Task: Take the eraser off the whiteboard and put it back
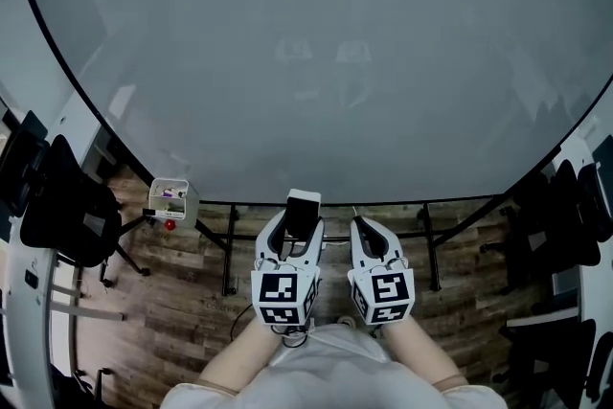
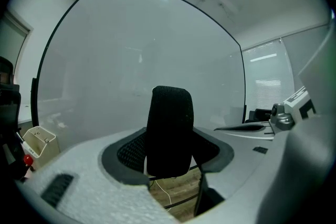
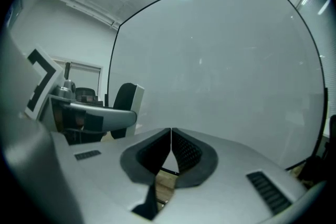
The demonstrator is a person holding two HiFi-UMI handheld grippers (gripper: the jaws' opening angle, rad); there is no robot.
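The eraser (image 1: 304, 204), white-backed with black felt, is clamped in my left gripper (image 1: 301, 225), just in front of the lower edge of the big whiteboard (image 1: 316, 62) and apart from it. In the left gripper view the felt face of the eraser (image 2: 169, 123) stands upright between the jaws of the left gripper (image 2: 168, 150), with the whiteboard (image 2: 131, 60) behind. My right gripper (image 1: 369, 233) hangs beside it, jaws pressed together and empty. The right gripper view shows that gripper (image 3: 171, 147) shut, with the eraser (image 3: 127, 103) off to its left.
A small white box (image 1: 173, 199) with markers hangs at the board's lower left corner. The board's black stand legs (image 1: 230, 249) rest on a wooden floor. Black office chairs stand at the left (image 1: 57, 206) and right (image 1: 565, 206).
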